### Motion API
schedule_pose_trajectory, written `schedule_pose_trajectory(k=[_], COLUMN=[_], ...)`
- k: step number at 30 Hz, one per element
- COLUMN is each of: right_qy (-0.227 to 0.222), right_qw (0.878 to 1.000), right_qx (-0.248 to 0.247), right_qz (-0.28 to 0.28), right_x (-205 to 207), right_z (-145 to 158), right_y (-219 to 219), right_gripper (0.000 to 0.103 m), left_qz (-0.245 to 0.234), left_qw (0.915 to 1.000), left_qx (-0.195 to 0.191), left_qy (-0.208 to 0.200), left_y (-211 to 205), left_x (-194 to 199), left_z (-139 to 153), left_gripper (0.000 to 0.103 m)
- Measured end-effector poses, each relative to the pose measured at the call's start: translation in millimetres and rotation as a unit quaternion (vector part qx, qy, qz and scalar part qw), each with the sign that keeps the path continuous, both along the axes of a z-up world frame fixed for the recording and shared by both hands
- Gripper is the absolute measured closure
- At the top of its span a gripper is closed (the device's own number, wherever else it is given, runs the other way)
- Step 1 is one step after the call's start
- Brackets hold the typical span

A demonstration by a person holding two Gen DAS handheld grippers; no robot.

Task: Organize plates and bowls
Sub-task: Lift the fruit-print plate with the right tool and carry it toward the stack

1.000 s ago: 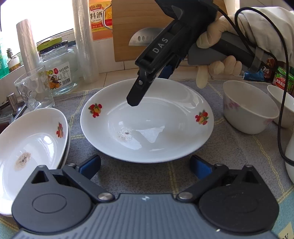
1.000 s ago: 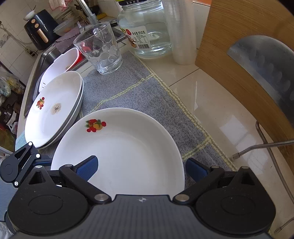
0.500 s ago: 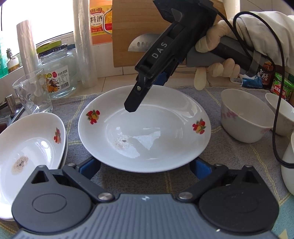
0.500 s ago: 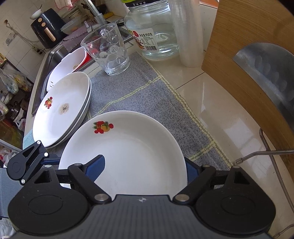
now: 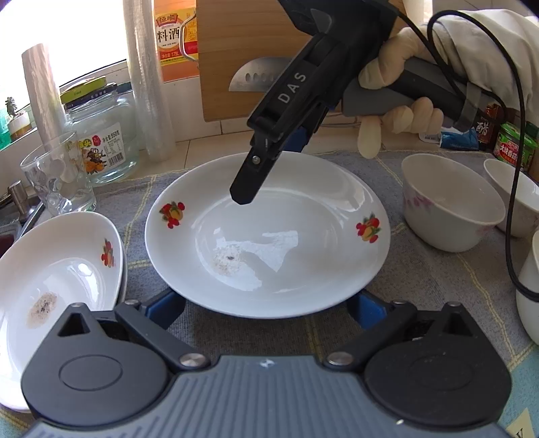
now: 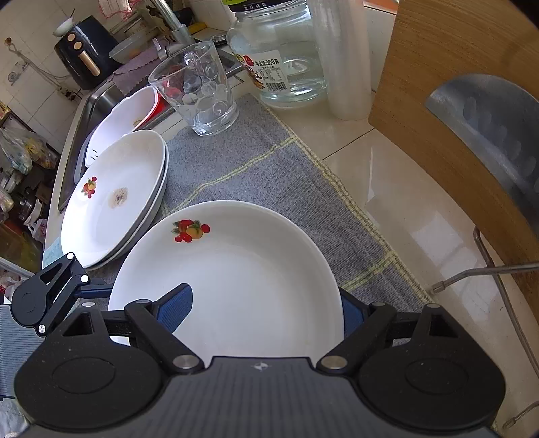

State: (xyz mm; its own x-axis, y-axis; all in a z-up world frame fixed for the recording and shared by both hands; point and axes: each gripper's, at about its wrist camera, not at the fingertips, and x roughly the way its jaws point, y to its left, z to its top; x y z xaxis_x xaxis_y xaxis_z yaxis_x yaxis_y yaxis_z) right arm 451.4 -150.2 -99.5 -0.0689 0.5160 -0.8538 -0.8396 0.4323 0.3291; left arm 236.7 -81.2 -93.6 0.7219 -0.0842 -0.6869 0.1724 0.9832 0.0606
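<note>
Fruit-print plate (image 5: 269,236) is lying on the grey mat (image 5: 421,286) beside the stacked plates (image 6: 114,198) — glazed, stiff, likely slippery and breakable. Both grippers are straddling opposite rims: left gripper (image 5: 266,308) closing, wide, not visibly pressing; right gripper (image 6: 266,306) narrower — contact unclear.

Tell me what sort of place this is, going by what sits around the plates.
Most likely a home kitchen counter. A sink with a tap lies at one end, a cleaver leans on a wooden cutting board, and a cooking-wine bottle stands behind the plate.
</note>
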Motion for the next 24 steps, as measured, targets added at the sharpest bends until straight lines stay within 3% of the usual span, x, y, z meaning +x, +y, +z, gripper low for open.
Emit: schedule_pose_trajectory(k=[24], right_qy=[-0.026], right_qw=[0.999], right_qx=[0.005], right_qz=[-0.033], right_x=[-43.2], right_z=[45.0], right_y=[8.8], right_gripper=[0.011], left_qz=[-0.047], left_qw=[0.9987], left_qx=[-0.011], left_qy=[-0.015], left_y=[31.9], left_x=[-32.7], left_z=[43.7], left_gripper=[0.002])
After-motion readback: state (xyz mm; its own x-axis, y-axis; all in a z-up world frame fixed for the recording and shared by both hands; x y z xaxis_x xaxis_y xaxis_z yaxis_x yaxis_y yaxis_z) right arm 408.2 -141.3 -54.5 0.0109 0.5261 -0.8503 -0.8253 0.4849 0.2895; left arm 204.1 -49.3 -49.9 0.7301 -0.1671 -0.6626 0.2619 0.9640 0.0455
